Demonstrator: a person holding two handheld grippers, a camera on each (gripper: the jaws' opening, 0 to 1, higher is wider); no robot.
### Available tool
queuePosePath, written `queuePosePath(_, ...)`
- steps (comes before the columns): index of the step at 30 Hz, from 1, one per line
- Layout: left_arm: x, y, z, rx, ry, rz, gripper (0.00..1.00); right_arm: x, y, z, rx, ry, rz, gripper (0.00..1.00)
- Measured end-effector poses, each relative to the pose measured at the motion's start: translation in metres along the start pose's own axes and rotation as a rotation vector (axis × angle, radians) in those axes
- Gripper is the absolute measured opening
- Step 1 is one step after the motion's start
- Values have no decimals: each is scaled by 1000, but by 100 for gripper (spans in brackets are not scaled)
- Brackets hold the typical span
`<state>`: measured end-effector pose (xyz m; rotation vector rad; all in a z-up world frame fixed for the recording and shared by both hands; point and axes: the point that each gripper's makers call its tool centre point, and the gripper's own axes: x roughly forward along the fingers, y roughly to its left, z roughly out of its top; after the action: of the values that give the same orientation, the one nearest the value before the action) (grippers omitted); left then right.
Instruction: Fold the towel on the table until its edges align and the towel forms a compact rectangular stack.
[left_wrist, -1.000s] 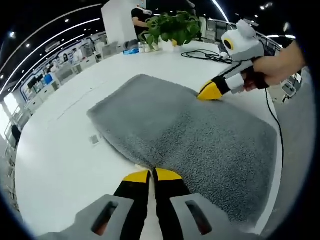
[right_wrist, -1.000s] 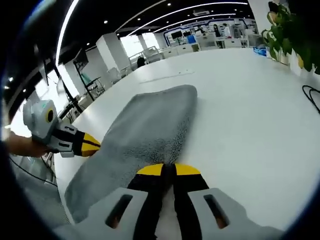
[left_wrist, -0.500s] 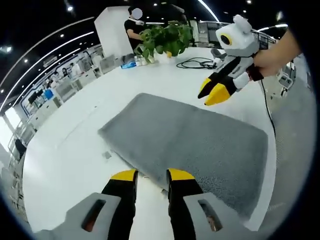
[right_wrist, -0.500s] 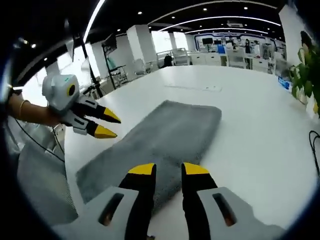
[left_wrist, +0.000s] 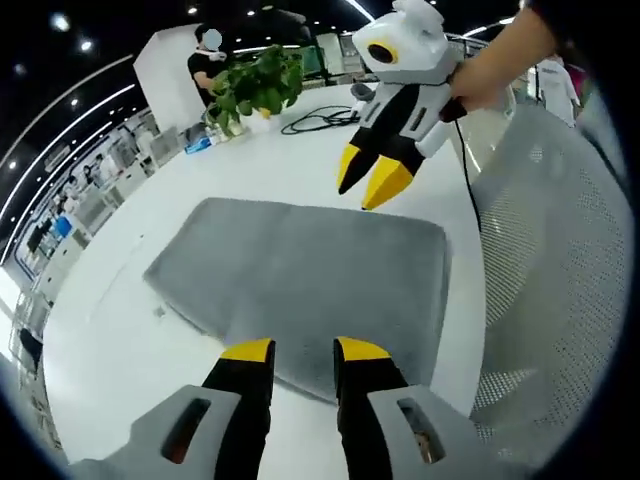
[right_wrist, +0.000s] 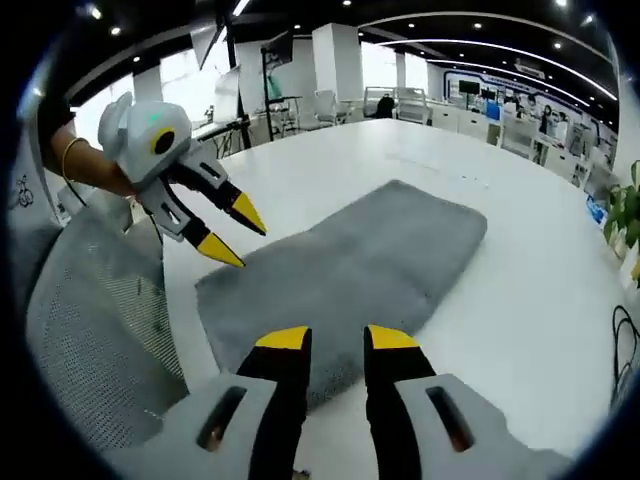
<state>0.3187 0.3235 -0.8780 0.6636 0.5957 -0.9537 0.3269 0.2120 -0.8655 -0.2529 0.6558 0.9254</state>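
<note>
the towel (left_wrist: 300, 275) lies flat on the white table (left_wrist: 120, 340), a grey folded rectangle with its edges lined up; in the right gripper view the towel (right_wrist: 350, 275) runs away from the camera toward the middle of the table (right_wrist: 520, 300).

the left claw (left_wrist: 303, 350) is open, its yellow tips apart, with nothing between them. it hangs over the near edge of the towel; whether it touches the cloth cannot be told. seen from the right gripper view, the left claw (right_wrist: 232, 232) is held in a hand (right_wrist: 95, 170), jaws spread, in the air above the towel's near left corner and clear of it.

the right claw (right_wrist: 336, 340) is also open and holds nothing, its tips over the near edge of the towel. from the left gripper view the right claw (left_wrist: 372, 172) is gripped by a hand (left_wrist: 490, 70) and hangs above the far edge of the towel, jaws parted, not touching it.

a grey mesh chair (left_wrist: 555, 290) stands just beside the table at the towel's end; the chair (right_wrist: 100, 330) also shows beside the left claw. a potted plant (left_wrist: 255, 85) stands at the far side of the table, with a black cable (left_wrist: 320, 120) lying near it. a person (left_wrist: 208, 65) stands behind the plant. nothing lies on the towel.
</note>
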Motion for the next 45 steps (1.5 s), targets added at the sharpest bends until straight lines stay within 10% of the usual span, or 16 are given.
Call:
queuePosePath(7,-11,-18,-19,-56,14,-18,24,-8,27,-13,-16,36,10,21)
queuePosePath(24,-1,-60,-18,208,65,-164,20,2,59,-56,-518,223,121,19)
queuePosePath(45,8,-61,-22,224,113,-214,20,6,58,-52,-587,293,104,7)
